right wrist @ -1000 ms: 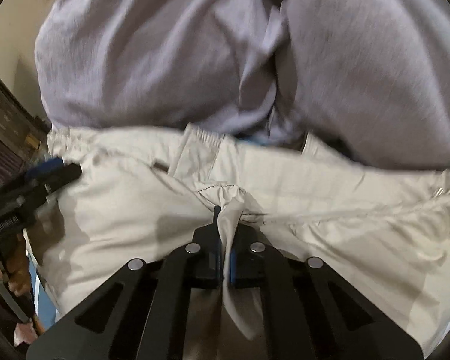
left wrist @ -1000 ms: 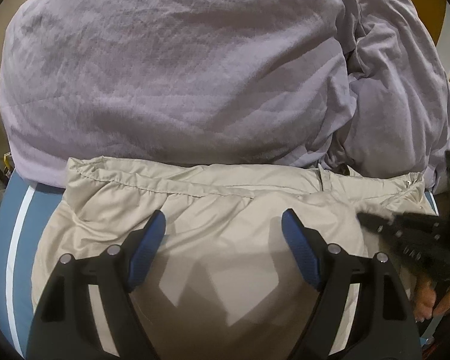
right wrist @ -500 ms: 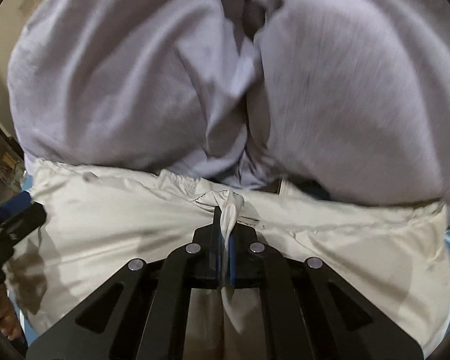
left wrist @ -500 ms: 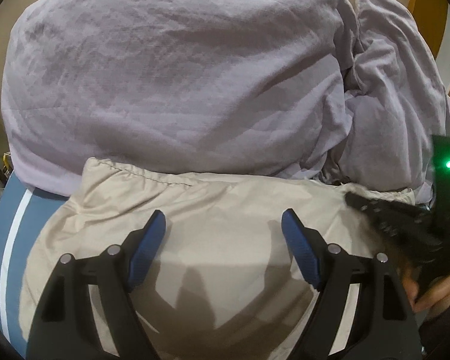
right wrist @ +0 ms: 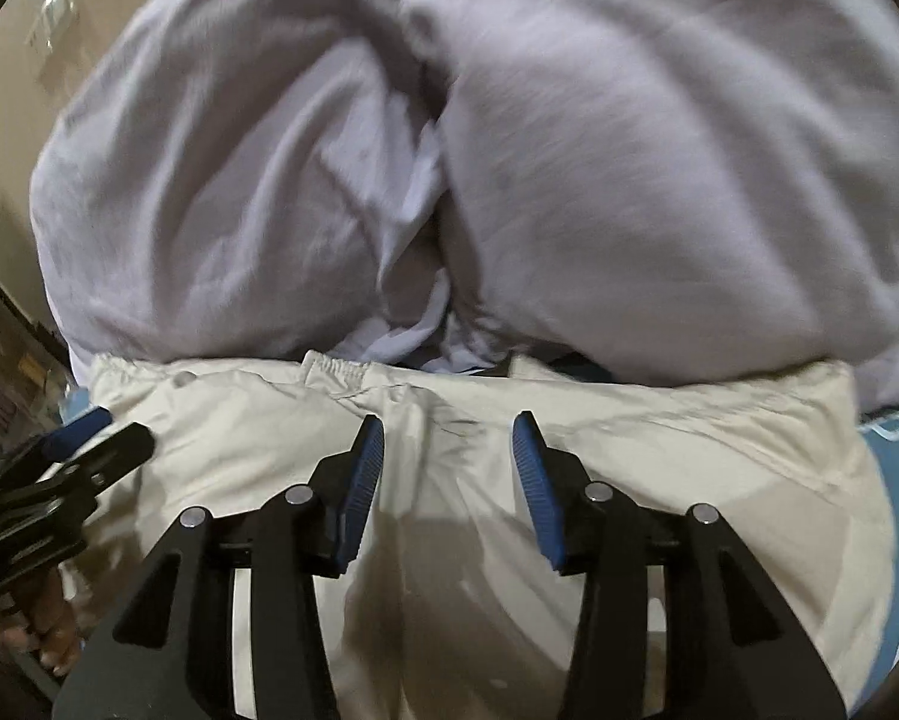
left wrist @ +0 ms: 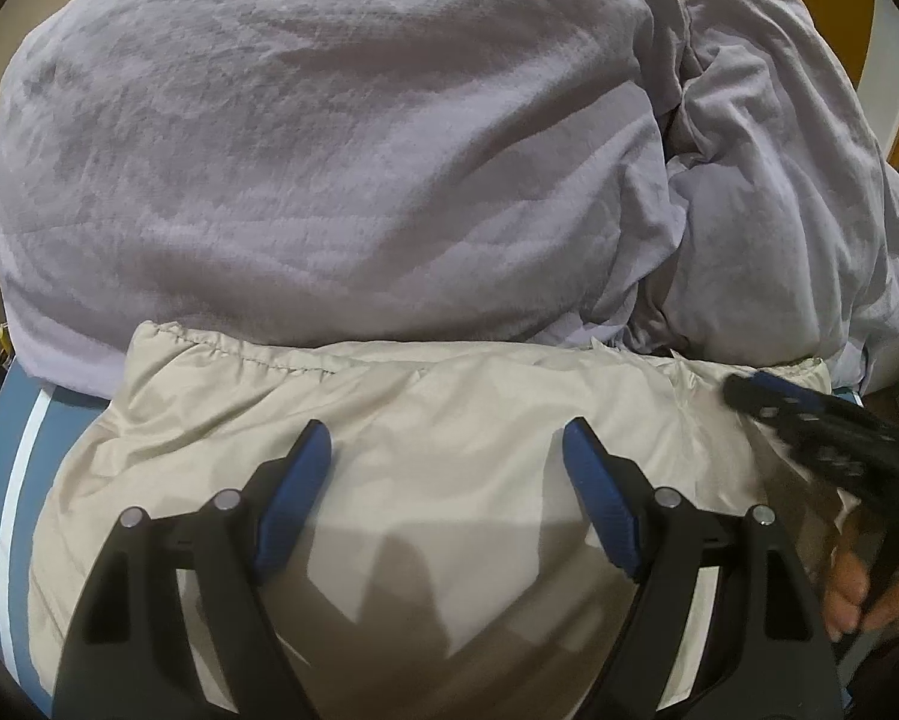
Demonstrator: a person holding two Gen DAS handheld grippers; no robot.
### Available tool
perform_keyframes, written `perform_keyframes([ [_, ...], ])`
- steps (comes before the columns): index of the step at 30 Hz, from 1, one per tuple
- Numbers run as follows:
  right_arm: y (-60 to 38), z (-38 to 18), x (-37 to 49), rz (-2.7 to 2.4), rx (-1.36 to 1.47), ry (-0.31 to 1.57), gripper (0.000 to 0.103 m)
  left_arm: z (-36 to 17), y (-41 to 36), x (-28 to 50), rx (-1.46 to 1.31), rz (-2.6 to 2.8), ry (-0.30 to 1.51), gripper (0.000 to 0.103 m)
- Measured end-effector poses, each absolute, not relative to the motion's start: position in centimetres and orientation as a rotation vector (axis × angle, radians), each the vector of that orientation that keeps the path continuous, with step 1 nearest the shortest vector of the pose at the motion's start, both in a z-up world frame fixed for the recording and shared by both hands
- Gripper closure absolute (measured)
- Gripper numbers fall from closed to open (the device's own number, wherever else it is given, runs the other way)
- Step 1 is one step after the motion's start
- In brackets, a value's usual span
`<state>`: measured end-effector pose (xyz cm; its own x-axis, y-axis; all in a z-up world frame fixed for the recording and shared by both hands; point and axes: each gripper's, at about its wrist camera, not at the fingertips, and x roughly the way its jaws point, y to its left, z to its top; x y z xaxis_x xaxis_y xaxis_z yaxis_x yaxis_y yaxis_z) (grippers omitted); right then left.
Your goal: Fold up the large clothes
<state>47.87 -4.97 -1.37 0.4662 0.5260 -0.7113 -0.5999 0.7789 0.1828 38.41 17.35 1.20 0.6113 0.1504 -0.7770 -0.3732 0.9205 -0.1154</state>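
Observation:
A beige garment [left wrist: 437, 420] lies spread on a blue sheet, its hem against a lilac duvet. In the right wrist view the same beige garment [right wrist: 629, 438] shows an elastic edge at the top. My left gripper [left wrist: 446, 438] hovers open above the cloth, nothing between its blue pads. My right gripper [right wrist: 447, 426] has its jaws opening; a loose fold of beige cloth lies under the gap, untouched by the pads. The right gripper [left wrist: 755, 393] also shows at the right edge of the left wrist view, and the left gripper [right wrist: 98, 429] at the left edge of the right wrist view.
A bulky lilac duvet [left wrist: 341, 150] fills the far side just beyond the garment, also filling the right wrist view as duvet [right wrist: 659, 150]. The blue sheet with a white stripe [left wrist: 17, 480] shows at the left. A hand [left wrist: 851, 588] holds the right gripper.
My right gripper let go of the pinched beige fold and its jaws parted. The fold dropped flat onto the garment. The left gripper stayed open in place.

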Motion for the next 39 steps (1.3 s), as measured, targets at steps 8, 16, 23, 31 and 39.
perform_keyframes([
  [8,-7.8,-3.0,46.9,0.57,-0.169,0.812,0.056,0.4,16.8,38.5,-0.244,0.326,0.85,0.023],
  [16,-7.9,-5.1,47.8,0.505,-0.264,0.763,0.056,-1.5,17.2,38.9,-0.206,0.363,0.838,0.022],
  [23,-7.3,-5.9,48.9,0.5,-0.263,0.754,0.056,-2.9,18.3,39.8,-0.239,0.372,0.843,0.021],
  [31,-7.2,-6.6,50.1,0.504,-0.246,0.757,0.055,-3.9,19.0,40.3,-0.261,0.379,0.845,0.017],
  [39,-5.4,-9.1,52.3,0.501,-0.242,0.754,0.054,-5.0,18.8,40.8,-0.254,0.389,0.838,0.016],
])
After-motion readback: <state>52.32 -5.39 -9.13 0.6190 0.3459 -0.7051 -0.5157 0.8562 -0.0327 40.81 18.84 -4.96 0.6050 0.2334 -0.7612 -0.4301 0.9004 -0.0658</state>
